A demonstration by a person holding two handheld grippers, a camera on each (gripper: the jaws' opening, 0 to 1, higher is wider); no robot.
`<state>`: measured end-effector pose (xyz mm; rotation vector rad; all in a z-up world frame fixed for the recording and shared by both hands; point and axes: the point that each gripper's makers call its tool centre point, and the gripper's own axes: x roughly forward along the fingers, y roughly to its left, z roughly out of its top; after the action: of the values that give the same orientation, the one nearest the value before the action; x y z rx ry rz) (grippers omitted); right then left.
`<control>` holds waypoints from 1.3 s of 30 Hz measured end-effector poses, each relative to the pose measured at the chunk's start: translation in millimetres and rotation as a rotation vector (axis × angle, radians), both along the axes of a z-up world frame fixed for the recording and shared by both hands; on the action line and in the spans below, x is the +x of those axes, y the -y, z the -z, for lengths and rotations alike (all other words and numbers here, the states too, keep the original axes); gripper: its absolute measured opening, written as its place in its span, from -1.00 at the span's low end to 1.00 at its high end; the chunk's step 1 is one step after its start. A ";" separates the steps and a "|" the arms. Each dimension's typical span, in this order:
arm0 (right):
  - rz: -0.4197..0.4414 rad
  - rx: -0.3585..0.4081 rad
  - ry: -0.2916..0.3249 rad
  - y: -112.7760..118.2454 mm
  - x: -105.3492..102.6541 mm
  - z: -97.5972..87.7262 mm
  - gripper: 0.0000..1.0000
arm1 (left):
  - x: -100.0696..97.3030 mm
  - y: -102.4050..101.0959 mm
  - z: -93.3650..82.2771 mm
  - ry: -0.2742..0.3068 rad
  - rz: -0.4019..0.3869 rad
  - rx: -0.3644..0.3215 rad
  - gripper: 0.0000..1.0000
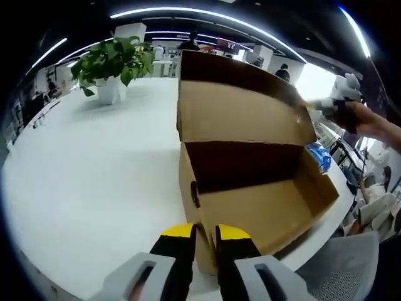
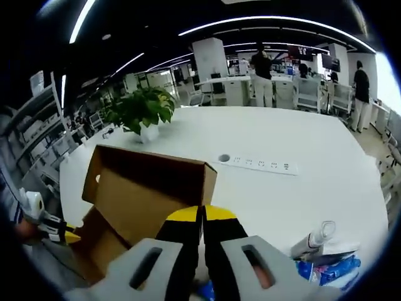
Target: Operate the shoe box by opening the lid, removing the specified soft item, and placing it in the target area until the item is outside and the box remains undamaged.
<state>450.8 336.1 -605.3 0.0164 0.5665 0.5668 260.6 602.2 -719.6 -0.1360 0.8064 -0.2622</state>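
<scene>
The brown cardboard shoe box [image 1: 263,207] stands open on the white table, and its inside shows bare cardboard. Its lid [image 1: 238,113] stands upright at the far side. My left gripper [image 1: 205,235] is shut on the box's near corner wall. A hand holds my right gripper [image 1: 335,100] at the lid's top right corner. In the right gripper view the lid [image 2: 150,188] runs into the yellow-tipped jaws of my right gripper [image 2: 202,216], which are shut on its edge. My left gripper [image 2: 53,229] appears there at the far left. A blue soft pack [image 1: 319,155] lies just outside the box.
A potted plant [image 1: 116,59] stands far back on the table [image 1: 94,175]. A white power strip [image 2: 257,163] lies mid-table. A white bottle [image 2: 316,239] and blue-white packs [image 2: 329,269] sit near the right edge. A grey chair [image 1: 341,269] and people are beyond the table.
</scene>
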 end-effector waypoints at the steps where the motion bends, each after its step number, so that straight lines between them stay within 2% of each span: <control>1: -0.017 -0.024 0.022 -0.3 -2.3 -2.9 -1.00 | 0.4 -0.1 0.1 -0.001 -0.003 0.000 -0.76; 3: -0.042 -0.056 0.050 -1.2 -7.2 -6.3 -1.00 | 0.7 0.1 -0.1 -0.002 -0.005 0.002 -0.76; 8: -0.054 -0.065 0.067 0.0 -18.4 -12.2 -1.00 | 1.9 -0.9 0.0 -0.002 -0.011 0.001 -0.77; 10: -0.069 -0.116 0.114 0.5 -25.4 -16.1 -1.00 | 2.4 -1.1 -0.3 -0.001 -0.016 0.000 -0.77; 15: -0.064 -0.125 0.146 1.7 -42.9 -20.9 -1.00 | 1.0 0.4 -1.5 0.000 -0.023 -0.004 -0.77; 28: -0.010 -0.084 0.194 7.7 -86.8 -21.9 -1.00 | 2.1 -0.6 -1.4 0.002 -0.017 -0.030 -0.76; 31: 0.015 -0.069 0.190 9.6 -101.5 -16.7 -1.00 | 2.4 -1.1 -1.4 0.003 -0.008 -0.041 -0.75; 33: 0.056 -0.014 0.162 12.7 -109.5 -11.5 -1.00 | 2.9 -1.2 -1.0 0.001 -0.001 -0.047 -0.74; 36: 0.056 -0.012 0.166 12.2 -123.7 -3.0 -1.00 | 1.3 -2.6 -1.9 -0.006 0.007 -0.040 -0.74; 39: 0.071 -0.006 0.167 11.3 -137.0 3.6 -1.00 | 1.3 -8.1 -12.0 0.011 0.009 -0.030 -0.81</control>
<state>313.7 324.9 -608.8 -0.0169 0.4037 0.4924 262.0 610.3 -707.6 -0.1588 0.7930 -0.2838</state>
